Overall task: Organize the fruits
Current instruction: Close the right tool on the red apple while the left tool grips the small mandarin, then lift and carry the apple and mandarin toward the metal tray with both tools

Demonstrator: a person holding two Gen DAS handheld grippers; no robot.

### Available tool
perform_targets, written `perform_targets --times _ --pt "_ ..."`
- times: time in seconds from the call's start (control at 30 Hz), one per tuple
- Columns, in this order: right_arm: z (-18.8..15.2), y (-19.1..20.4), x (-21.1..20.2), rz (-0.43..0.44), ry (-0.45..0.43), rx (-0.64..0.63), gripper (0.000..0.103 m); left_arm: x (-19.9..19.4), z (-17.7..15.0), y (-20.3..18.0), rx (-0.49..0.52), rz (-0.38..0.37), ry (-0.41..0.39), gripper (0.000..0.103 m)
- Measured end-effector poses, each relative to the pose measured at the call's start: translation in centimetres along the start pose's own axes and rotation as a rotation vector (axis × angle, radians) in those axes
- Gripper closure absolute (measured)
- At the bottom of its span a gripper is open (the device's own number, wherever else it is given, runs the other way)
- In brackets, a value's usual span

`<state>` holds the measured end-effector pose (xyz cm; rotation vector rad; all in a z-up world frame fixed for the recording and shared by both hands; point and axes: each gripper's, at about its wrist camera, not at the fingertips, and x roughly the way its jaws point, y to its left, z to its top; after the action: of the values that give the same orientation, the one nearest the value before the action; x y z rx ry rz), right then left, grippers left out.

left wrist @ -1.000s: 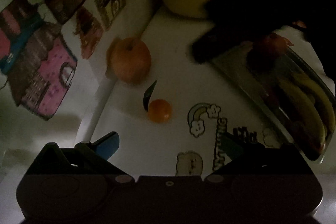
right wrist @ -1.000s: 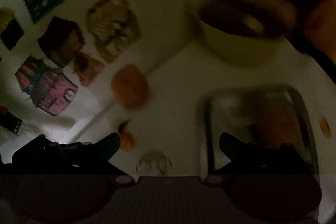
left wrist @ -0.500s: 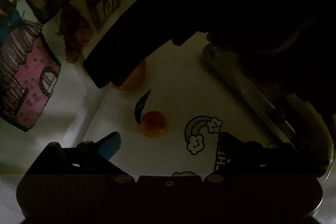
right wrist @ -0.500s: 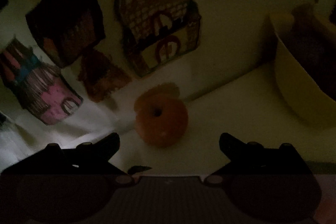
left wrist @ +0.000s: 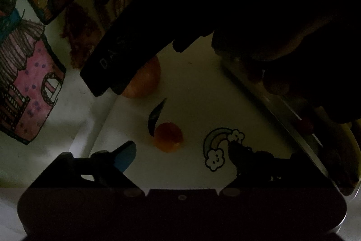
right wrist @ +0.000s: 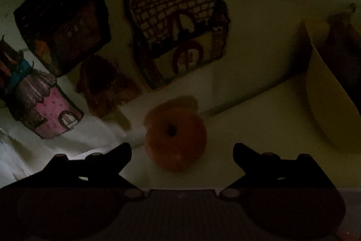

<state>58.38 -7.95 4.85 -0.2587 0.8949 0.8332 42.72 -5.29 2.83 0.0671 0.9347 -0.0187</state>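
Observation:
In dim light a small orange mandarin (left wrist: 168,136) with a dark leaf lies on the white table, between and just ahead of my left gripper (left wrist: 180,150). Its jaws are closing, with the pads still apart from the fruit. A reddish apple (right wrist: 176,139) sits stem up by the wall, between the fingertips of my right gripper (right wrist: 182,150). Those jaws are closing too and do not touch it. In the left wrist view the apple (left wrist: 145,80) is half hidden behind the dark body of the right gripper.
A metal tray (left wrist: 291,105) with bananas lies at the right. A pale yellow bowl (right wrist: 327,101) holding dark fruit stands at the far right by the wall. Children's drawings (right wrist: 178,33) hang on the wall. A rainbow sticker (left wrist: 221,146) marks the table.
My right gripper swung left from over the tray to the apple and now straddles it. The left gripper edged closer to the mandarin and its fingers narrowed.

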Motion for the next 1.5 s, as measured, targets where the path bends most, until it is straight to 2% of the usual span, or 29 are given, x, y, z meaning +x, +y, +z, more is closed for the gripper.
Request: perform_targets --times 0.33,0.6,1.07,1.5 --pt "0.9 -0.3 1.3 0.006 0.002 0.020 0.013 -0.1 0.1 0.5 -0.020 -0.006 0.004 0.026" --pt "1.4 -0.8 2.3 0.030 0.017 0.031 0.028 0.2 0.5 1.1 -0.035 -0.013 0.026 0.048" --pt "1.0 -0.7 3.8 0.022 0.027 0.046 0.033 0.1 0.7 1.8 -0.055 0.001 0.017 0.073" --pt "-0.2 -0.7 2.6 0.023 0.023 0.109 0.034 0.1 0.8 2.0 -0.065 -0.004 0.020 0.074"
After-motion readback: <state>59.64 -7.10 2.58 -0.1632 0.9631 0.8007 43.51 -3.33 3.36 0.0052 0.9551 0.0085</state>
